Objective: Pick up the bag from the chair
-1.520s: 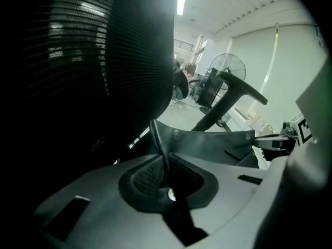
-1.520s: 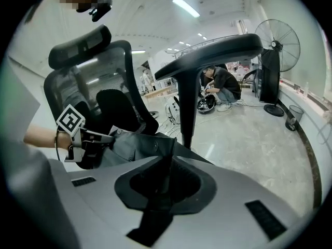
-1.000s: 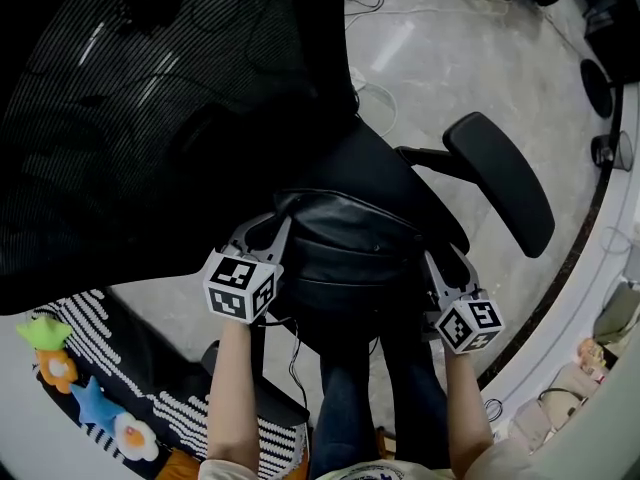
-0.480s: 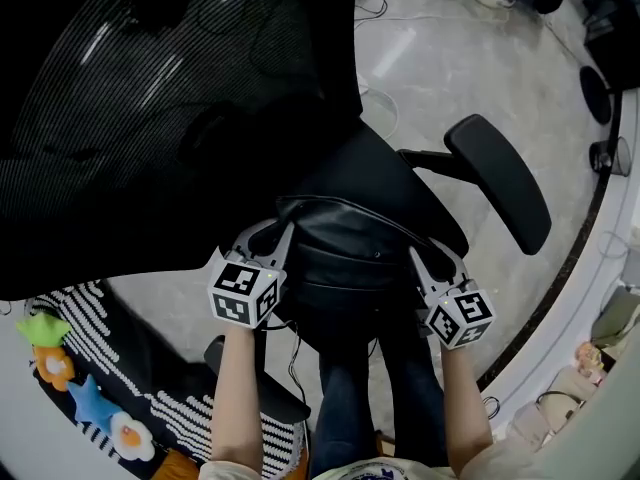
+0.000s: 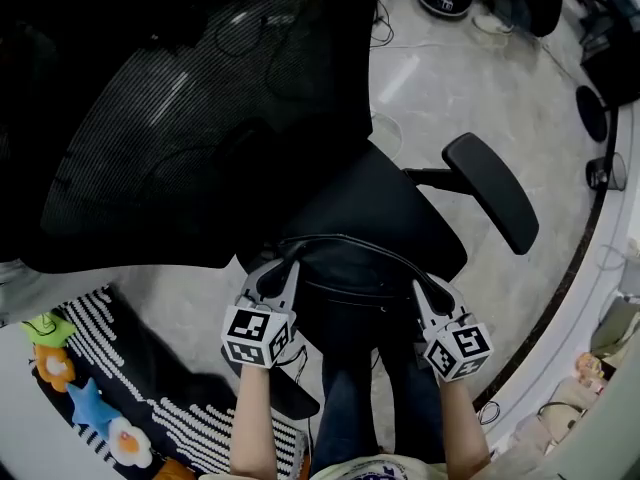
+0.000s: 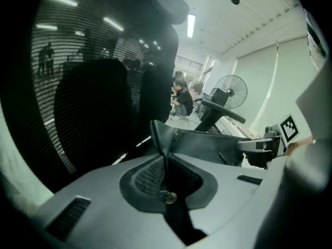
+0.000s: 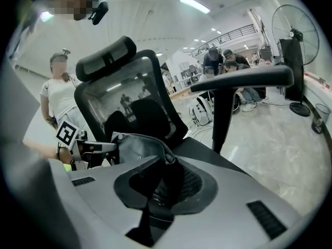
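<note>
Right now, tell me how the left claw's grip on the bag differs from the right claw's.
The left claw pinches a thin upright fold at the left end of the bag; the right claw clamps a thicker bunch at its right end. The left claw is nearer the mesh backrest, the right claw nearer the armrest. Both are shut on the bag.

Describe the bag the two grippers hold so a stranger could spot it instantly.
Find the black mesh-backed office chair; at the front edge of its seat is the black leather bag. Unlike that matte seat, it is glossy and creased, with a thin arched strap, pinched between left gripper and right gripper.
</note>
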`<state>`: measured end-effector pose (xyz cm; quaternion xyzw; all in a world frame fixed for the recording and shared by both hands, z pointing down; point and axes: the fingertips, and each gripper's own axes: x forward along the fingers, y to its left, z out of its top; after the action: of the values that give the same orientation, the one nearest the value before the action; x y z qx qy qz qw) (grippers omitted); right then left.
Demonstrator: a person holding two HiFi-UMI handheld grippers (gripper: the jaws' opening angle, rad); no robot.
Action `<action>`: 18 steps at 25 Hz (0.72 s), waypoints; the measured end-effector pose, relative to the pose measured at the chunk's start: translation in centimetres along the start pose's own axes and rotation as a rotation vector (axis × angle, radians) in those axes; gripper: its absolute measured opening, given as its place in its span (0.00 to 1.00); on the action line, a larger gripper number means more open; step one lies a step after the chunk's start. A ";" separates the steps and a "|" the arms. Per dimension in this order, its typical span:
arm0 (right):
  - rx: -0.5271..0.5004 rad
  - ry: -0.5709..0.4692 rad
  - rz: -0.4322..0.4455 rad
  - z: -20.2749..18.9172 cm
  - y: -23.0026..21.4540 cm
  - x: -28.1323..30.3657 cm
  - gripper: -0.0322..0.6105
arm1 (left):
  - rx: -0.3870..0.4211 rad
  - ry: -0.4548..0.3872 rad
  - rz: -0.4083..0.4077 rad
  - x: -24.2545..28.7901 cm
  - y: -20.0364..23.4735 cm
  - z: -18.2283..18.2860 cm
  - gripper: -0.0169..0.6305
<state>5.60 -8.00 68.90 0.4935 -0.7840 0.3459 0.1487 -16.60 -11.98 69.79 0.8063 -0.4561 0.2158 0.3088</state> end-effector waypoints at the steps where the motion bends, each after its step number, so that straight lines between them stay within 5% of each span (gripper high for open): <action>1: -0.013 -0.002 -0.001 0.4 0.4 -0.4 0.17 | 0.000 -0.003 0.005 -0.7 -0.3 0.2 0.07; 18: -0.185 -0.199 -0.001 15.4 8.3 -13.3 0.16 | 0.066 -0.247 0.046 -15.5 -8.2 13.5 0.07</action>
<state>6.19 -7.39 46.94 0.5100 -0.8232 0.2214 0.1150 -16.18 -8.78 47.88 0.8257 -0.5017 0.1370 0.2184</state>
